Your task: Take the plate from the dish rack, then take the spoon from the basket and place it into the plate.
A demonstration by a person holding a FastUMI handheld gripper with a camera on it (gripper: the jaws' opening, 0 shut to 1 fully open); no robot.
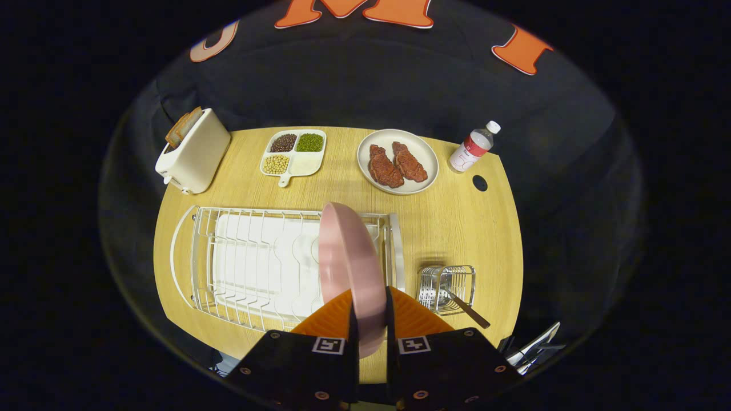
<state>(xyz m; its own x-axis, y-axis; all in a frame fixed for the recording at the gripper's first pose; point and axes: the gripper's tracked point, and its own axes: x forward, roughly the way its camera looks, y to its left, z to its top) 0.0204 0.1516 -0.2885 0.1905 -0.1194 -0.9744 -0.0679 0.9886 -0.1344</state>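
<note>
Plate [348,268] – pink, standing on edge, clamped between both fingers of the gripper [370,322], over the right end of the dish rack [251,262]. Spoon [465,308] sits in the wire basket [448,285] just right of the rack – handle sticking out.

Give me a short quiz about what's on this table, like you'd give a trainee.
1. True or false: the gripper is shut on the pink plate.
2. Where is the spoon? A) in the wire basket B) on the pink plate C) in the dish rack
3. What lies on the white plate beyond the rack?

Key:
1. True; both fingers press its rim, and it stands on edge.
2. A; its handle sticks out of the basket.
3. Two pieces of meat.
</note>
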